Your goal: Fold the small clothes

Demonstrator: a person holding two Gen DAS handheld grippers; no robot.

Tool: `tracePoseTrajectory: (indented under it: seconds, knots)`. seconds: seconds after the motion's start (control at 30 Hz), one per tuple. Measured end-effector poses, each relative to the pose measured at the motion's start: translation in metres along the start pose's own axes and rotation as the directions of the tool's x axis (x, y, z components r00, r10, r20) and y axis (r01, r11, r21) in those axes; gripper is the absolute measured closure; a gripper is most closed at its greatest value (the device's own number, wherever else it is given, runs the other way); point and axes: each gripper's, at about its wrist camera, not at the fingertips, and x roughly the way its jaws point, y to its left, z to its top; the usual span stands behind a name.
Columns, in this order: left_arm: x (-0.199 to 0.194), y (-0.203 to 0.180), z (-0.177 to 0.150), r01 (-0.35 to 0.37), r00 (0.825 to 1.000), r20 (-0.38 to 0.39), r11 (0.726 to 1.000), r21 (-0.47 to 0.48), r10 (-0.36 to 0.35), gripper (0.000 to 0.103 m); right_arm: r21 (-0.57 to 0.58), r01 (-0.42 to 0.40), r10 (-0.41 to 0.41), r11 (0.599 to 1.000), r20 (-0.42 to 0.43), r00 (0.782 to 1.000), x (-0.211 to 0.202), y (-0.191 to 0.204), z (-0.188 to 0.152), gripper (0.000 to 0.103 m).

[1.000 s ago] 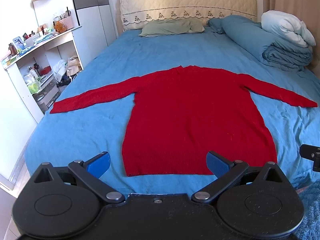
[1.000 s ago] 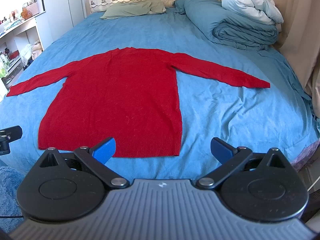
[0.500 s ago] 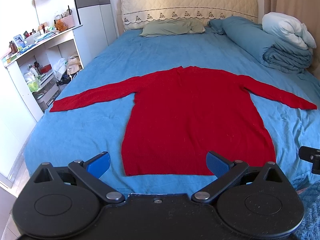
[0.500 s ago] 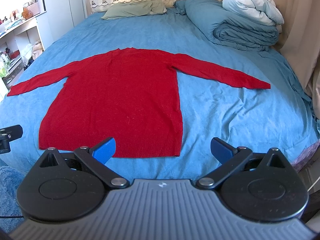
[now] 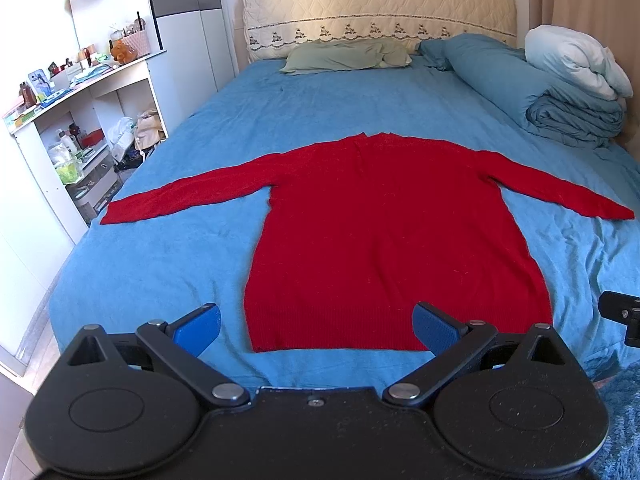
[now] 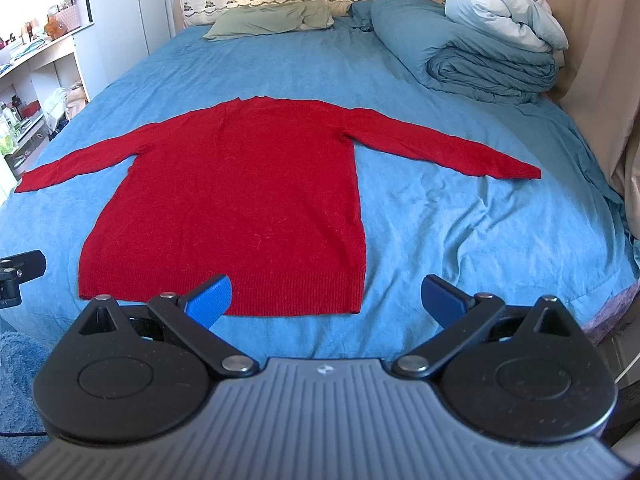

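Observation:
A red long-sleeved sweater (image 5: 384, 232) lies flat on the blue bed, both sleeves spread out sideways and its hem toward me. It also shows in the right wrist view (image 6: 240, 192). My left gripper (image 5: 316, 330) is open and empty, hovering at the foot of the bed over the hem's left part. My right gripper (image 6: 326, 298) is open and empty, over the hem's right corner. Neither touches the sweater.
The blue bed sheet (image 5: 152, 264) covers the bed. A folded blue and white duvet (image 5: 560, 92) sits at the far right, a green pillow (image 5: 344, 54) at the headboard. White shelves with clutter (image 5: 72, 128) stand on the left. A curtain (image 6: 600, 60) hangs on the right.
Both grippers have edged slightly forward and up; the view is nearly the same. The sweater has not moved.

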Motion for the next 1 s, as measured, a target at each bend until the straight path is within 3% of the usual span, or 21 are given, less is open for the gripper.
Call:
tracePoseTrajectory:
  seconds: [0.3, 0.57, 0.73, 0.9, 1.0]
  knots:
    - [-0.009, -0.001, 0.02, 0.009, 0.998, 0.056, 1.0, 0.016, -0.01, 0.0, 0.013, 0.0, 0.0, 1.0, 0.031, 1.0, -0.011, -0.007, 0.012, 0.0]
    - [-0.008, -0.022, 0.11, 0.111, 0.963, 0.243, 0.993, 0.041, -0.118, 0.0, 0.077, 0.058, -0.068, 0.995, 0.139, 0.988, -0.019, -0.044, 0.07, 0.0]
    - [0.028, -0.056, 0.172, 0.215, 0.938, 0.265, 0.974, 0.068, -0.226, 0.0, 0.155, 0.115, -0.141, 0.981, 0.165, 0.976, 0.011, -0.084, 0.111, 0.0]
    - [0.088, -0.099, 0.223, 0.253, 0.933, 0.235, 0.961, 0.116, -0.274, 0.0, 0.221, 0.181, -0.219, 0.958, 0.163, 0.962, 0.066, -0.132, 0.145, 0.0]
    - [0.138, -0.131, 0.244, 0.293, 0.933, 0.176, 0.946, 0.139, -0.315, 0.0, 0.269, 0.206, -0.251, 0.941, 0.146, 0.957, 0.111, -0.162, 0.156, 0.0]
